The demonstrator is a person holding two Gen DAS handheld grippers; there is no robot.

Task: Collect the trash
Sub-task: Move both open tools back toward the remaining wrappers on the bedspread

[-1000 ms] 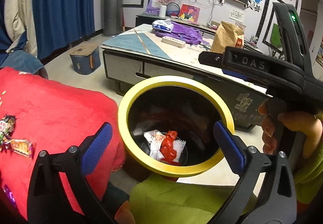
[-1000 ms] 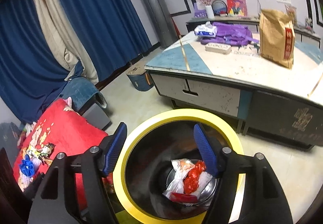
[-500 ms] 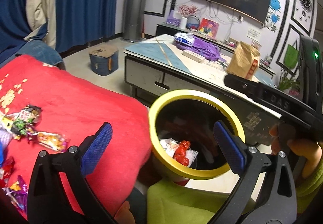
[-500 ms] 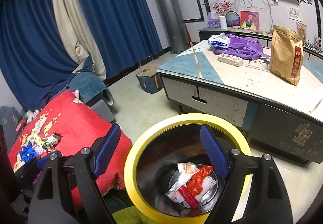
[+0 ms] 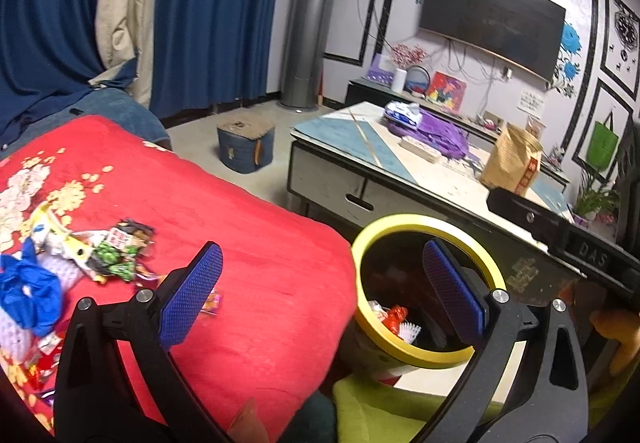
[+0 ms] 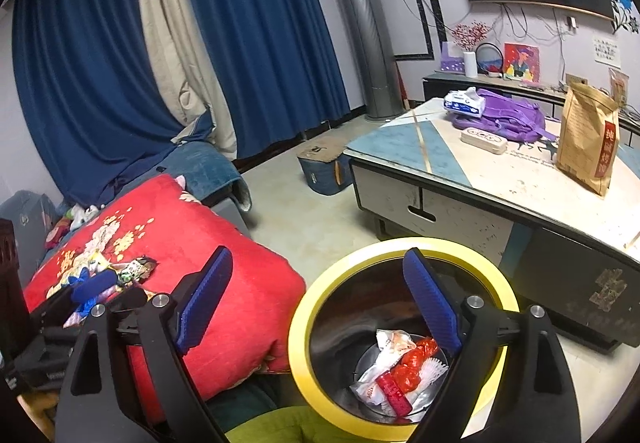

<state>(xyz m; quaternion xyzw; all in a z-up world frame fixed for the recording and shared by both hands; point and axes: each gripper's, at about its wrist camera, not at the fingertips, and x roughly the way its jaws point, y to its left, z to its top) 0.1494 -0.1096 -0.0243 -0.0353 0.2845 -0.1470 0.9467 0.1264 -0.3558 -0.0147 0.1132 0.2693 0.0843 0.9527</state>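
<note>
A yellow-rimmed trash bin (image 5: 404, 345) (image 6: 394, 243) stands on the floor beside a red blanket (image 5: 248, 243) (image 6: 200, 235). Red and white wrappers (image 6: 394, 371) (image 5: 394, 321) lie in its bottom. A pile of loose wrappers (image 5: 104, 249) (image 6: 104, 275) lies on the blanket, with a blue one (image 5: 28, 291) at the left. My left gripper (image 5: 320, 295) is open and empty, between the blanket and the bin. My right gripper (image 6: 316, 303) is open and empty, over the bin's left rim; its body shows in the left wrist view (image 5: 560, 231).
A low coffee table (image 6: 500, 179) stands behind the bin, with a brown paper bag (image 6: 588, 139), a purple bag (image 6: 504, 117) and a tissue pack (image 6: 464, 103). A blue box (image 5: 246, 143) sits on the floor. Blue curtains hang at the back.
Both grippers have swung left, from over the bin toward the red blanket. The wrapper pile has come into the left wrist view. Both stayed open and empty.
</note>
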